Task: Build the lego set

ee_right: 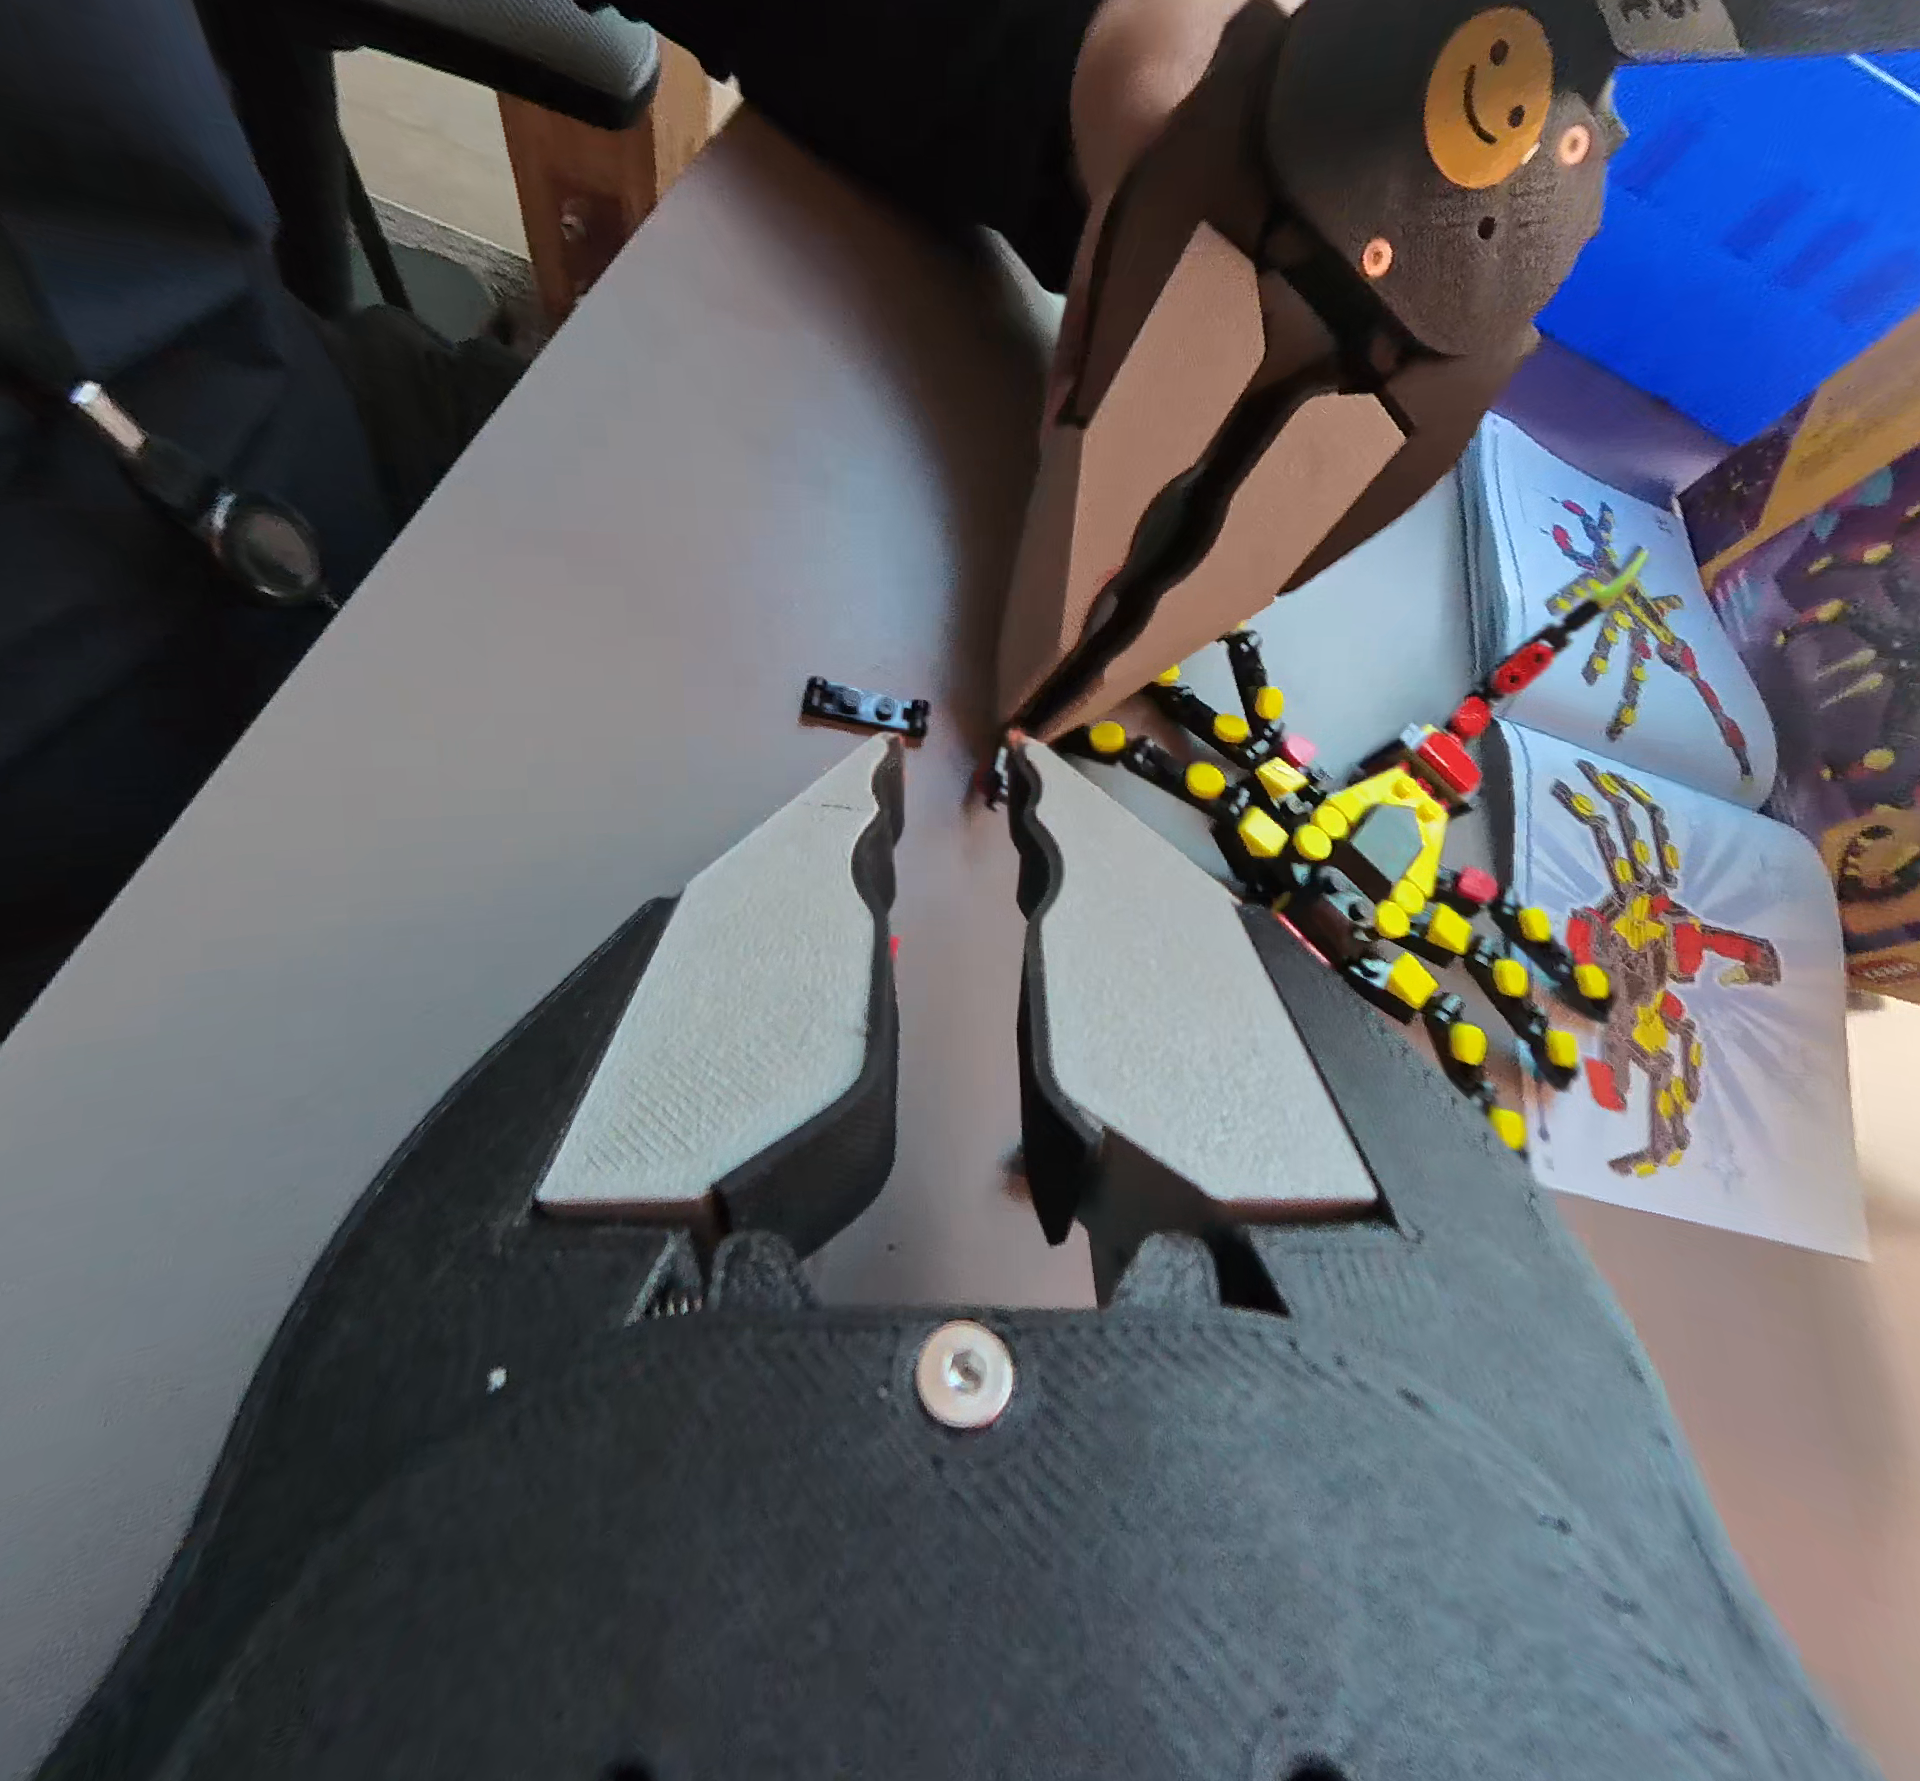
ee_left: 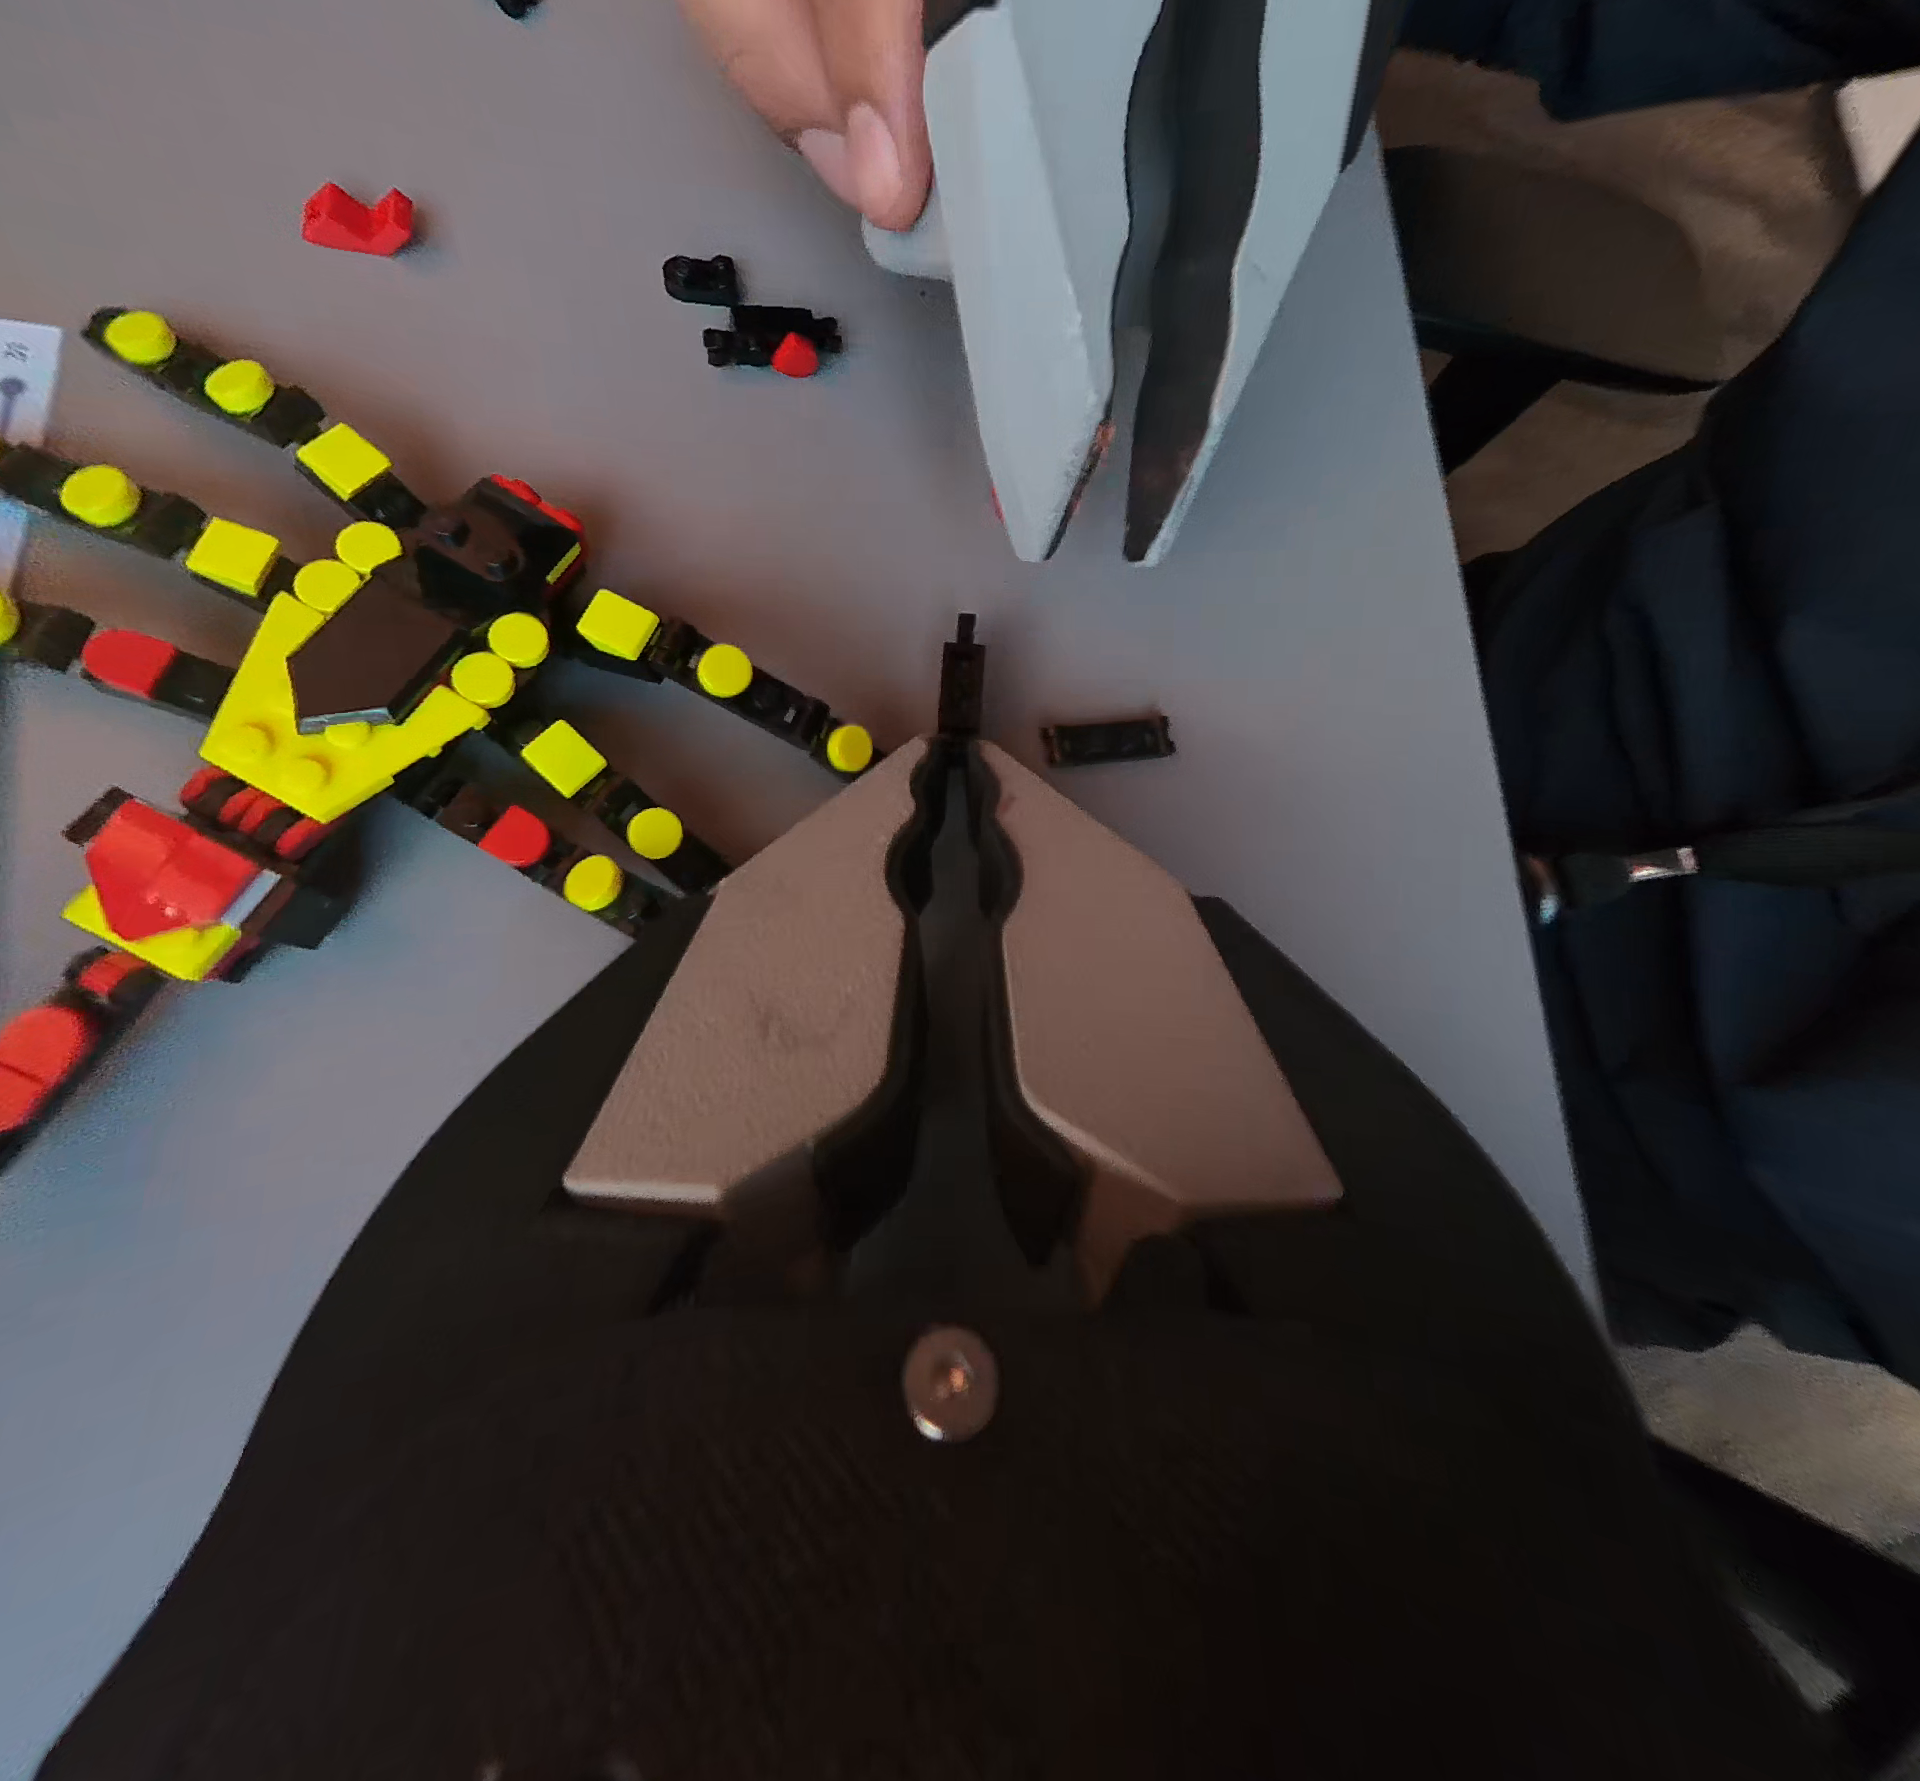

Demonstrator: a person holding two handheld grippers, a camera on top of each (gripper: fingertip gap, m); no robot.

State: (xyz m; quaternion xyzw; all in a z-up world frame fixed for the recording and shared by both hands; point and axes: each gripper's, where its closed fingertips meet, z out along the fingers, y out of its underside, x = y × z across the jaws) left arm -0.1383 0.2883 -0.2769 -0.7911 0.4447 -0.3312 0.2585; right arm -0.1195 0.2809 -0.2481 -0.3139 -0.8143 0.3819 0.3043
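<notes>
Left wrist view showed your left gripper closed on a small black stick-like lego piece, its free end poking forward, probably so a mating part could be pushed on. Your right gripper stood parted a little, apparently empty, though a red trace near one tip left that unsure; it hovered just beyond the held piece. A flat black lego plate lay loose beside your left tips, close to the grey table's near edge. The yellow, black and red lego spider model sprawled toward the table's far side, near the printed instruction booklet.
</notes>
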